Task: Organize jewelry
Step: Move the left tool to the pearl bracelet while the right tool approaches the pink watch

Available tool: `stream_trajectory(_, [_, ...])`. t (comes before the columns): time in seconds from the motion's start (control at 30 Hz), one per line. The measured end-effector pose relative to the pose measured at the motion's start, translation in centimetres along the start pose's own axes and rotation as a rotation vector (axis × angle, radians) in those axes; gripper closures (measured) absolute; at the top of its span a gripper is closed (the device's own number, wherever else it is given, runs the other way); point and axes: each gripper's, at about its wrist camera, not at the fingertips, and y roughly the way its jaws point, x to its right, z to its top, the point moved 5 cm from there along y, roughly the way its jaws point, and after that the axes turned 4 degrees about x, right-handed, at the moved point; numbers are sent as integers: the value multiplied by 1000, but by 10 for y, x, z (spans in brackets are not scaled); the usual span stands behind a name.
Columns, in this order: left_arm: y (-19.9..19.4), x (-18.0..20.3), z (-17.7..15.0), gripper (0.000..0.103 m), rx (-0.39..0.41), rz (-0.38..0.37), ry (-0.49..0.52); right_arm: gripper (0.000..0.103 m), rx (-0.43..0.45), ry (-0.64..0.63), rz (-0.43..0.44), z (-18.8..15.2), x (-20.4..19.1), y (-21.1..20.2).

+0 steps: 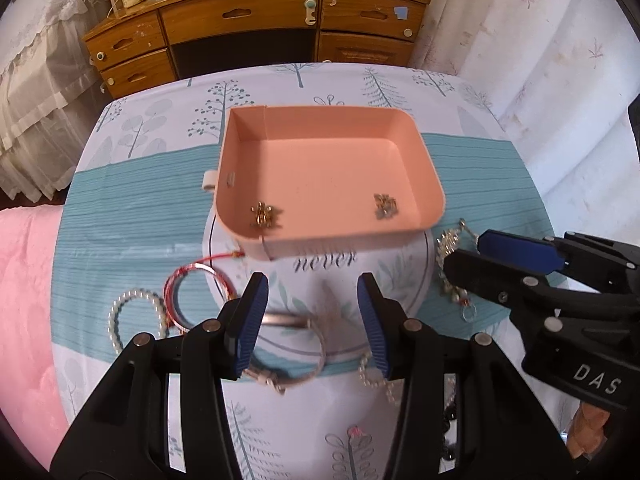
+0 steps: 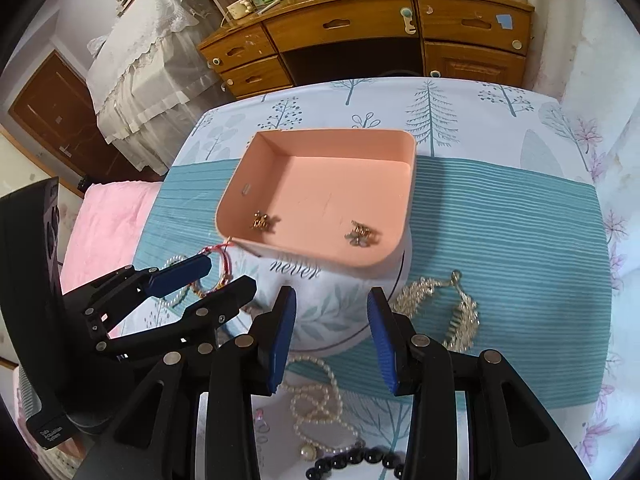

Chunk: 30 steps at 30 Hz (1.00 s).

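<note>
We are in a home bedroom: a cluttered wooden dresser (image 2: pixel 360 32), lace-draped furniture (image 2: pixel 136 68), pink bedding (image 1: pixel 24 300), floral curtains (image 1: pixel 520 40).

A tablecloth (image 1: pixel 132 216) printed with pale trees and a ribbed teal band covers the table; the word "never" (image 1: pixel 325 263) is printed near its middle. Behind the table stands a wooden desk (image 1: pixel 248 16) with several drawers and a dark kneehole, its top cluttered with small items too blurred to name. A white lace cover (image 2: pixel 136 52) drapes over furniture to the left of the desk. A pink blanket (image 1: pixel 28 300) lies left of the table. Pale curtains (image 1: pixel 520 28) with a pink leaf print hang at right.
</note>
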Motion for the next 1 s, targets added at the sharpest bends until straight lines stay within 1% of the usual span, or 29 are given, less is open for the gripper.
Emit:
stream_trajectory(0.13, [-12,6,-9,60,13,0,16,65,6,-3,5,-9,0,-10])
stream_trajectory(0.23, [-23,11,-15,60,27,15,35,65,15,-7,6,-16,1,-19])
stream_trajectory(0.33, [-32,12,-20,60,29,15,34,65,26,-6,9,-20,2,-27])
stream_trajectory(0.43, [-38,10,-25,60,26,10,26,65,34,-7,13,-26,3,-35])
stream_trajectory(0.6, [-44,1,-36,60,16,30,19,65,36,-25,8,-35,1,-44])
stream_trajectory(0.7, [-48,-10,-44,60,13,31,12,65,27,-41,9,-42,-2,-43])
stream_trajectory(0.8, [-53,-24,-50,60,15,53,11,65,16,-60,7,-47,-7,-40])
stream_trajectory(1.0, [-59,-73,-64,60,-1,84,-51,65,-14,-90,15,-51,-23,-24])
